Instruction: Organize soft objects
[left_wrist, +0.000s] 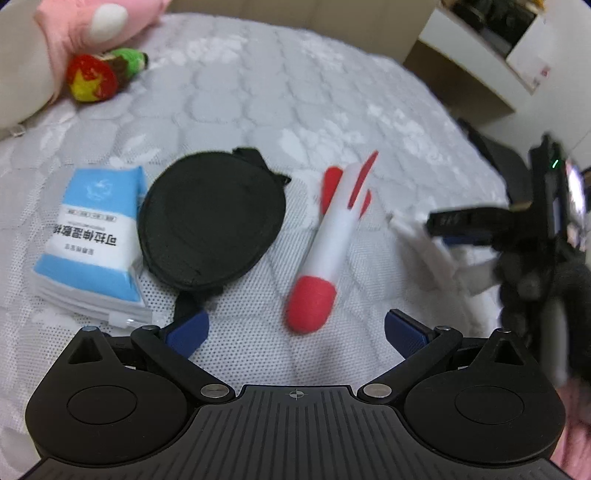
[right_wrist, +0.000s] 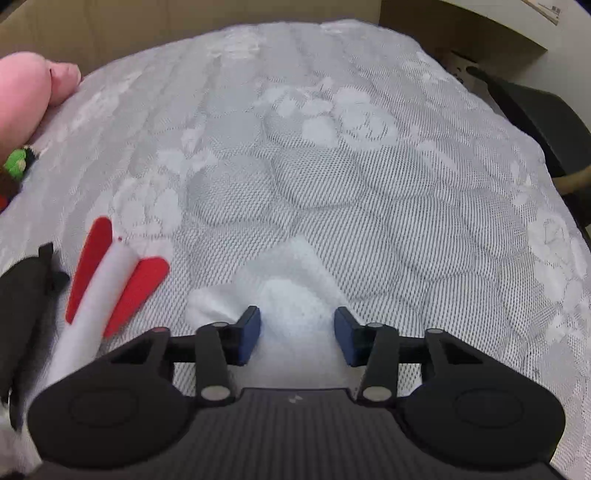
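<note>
The left gripper (left_wrist: 295, 332) hangs spread wide over the mattress (left_wrist: 332, 110), nothing between its pads. The red-and-white rocket toy (left_wrist: 328, 243) lies just ahead of it. Left of the rocket sits a black pouch (left_wrist: 212, 218), then a blue-and-white packet (left_wrist: 94, 236). Right of the rocket, the right gripper (right_wrist: 297, 339) stands parted around a white fluffy thing (right_wrist: 291, 314); whether the pads touch it cannot be told. Farthest lies a red-and-green plush (left_wrist: 99, 75).

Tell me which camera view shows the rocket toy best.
The left wrist view: the rocket toy lies whole on the mattress, red nose to fins, just ahead of the open left gripper. The right wrist view catches only its fins and part of its white body at the left edge.
</note>
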